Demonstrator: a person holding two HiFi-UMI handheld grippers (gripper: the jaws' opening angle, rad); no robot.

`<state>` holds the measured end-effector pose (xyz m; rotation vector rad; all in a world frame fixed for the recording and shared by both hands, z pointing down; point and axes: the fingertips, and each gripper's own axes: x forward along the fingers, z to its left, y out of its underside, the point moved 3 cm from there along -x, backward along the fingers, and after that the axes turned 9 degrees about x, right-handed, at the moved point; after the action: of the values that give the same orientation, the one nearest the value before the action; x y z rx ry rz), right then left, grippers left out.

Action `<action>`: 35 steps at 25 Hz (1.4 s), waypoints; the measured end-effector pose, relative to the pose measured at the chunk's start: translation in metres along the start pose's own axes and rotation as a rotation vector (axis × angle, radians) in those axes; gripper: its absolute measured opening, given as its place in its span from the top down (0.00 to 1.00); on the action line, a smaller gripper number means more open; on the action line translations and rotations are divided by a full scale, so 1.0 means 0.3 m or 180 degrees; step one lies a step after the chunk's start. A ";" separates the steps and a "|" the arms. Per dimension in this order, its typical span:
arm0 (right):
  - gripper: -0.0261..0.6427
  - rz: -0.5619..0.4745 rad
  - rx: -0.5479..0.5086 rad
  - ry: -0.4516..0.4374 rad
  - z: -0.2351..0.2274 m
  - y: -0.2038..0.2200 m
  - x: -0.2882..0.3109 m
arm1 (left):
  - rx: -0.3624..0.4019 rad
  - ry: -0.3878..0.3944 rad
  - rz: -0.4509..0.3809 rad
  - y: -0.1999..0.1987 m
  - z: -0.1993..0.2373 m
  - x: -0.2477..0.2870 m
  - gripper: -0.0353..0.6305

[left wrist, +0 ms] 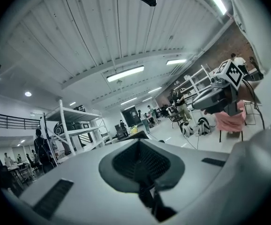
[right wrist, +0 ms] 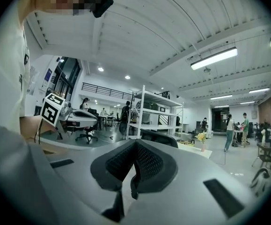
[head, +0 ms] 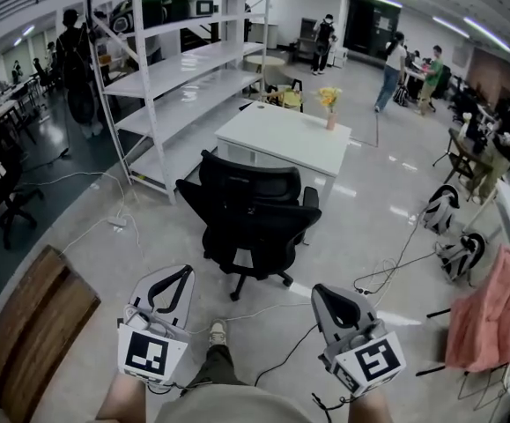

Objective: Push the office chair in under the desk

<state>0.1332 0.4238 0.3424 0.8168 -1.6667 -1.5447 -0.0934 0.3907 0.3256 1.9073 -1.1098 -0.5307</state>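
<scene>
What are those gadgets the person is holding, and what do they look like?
They are two pale grey, wedge-shaped tools, the left claw and the right claw. Each is lined inside with black textured pads, and each carries a white cube printed with black square markers.

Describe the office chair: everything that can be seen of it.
The office chair is all black: a headrest above a wide back, two armrests, a seat and a star base on casters. It stands upright on the glossy floor with its back towards the head camera, facing the near side of the white desk, and is not yet pushed in under it. Nothing but the floor touches it.
</scene>
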 end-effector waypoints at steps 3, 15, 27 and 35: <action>0.95 0.0115 -0.0024 0.0010 -0.032 0.008 0.103 | 0.0041 0.0068 0.0066 0.051 0.055 0.080 0.94; 0.85 0.0911 -0.0130 0.0131 -0.195 0.084 0.606 | 0.0451 0.0618 0.0426 0.327 0.292 0.505 0.81; 0.72 0.1817 -0.0524 0.0334 -0.358 0.199 1.044 | 0.0936 0.1603 0.0385 0.596 0.432 0.912 0.64; 0.70 0.2489 -0.0817 0.0447 -0.472 0.329 1.130 | 0.1172 0.2177 0.0514 0.739 0.402 1.050 0.64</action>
<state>0.0677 0.0725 0.4726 0.0926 -1.3964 -1.0751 -0.1245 0.0110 0.4593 2.0430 -0.9186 0.4288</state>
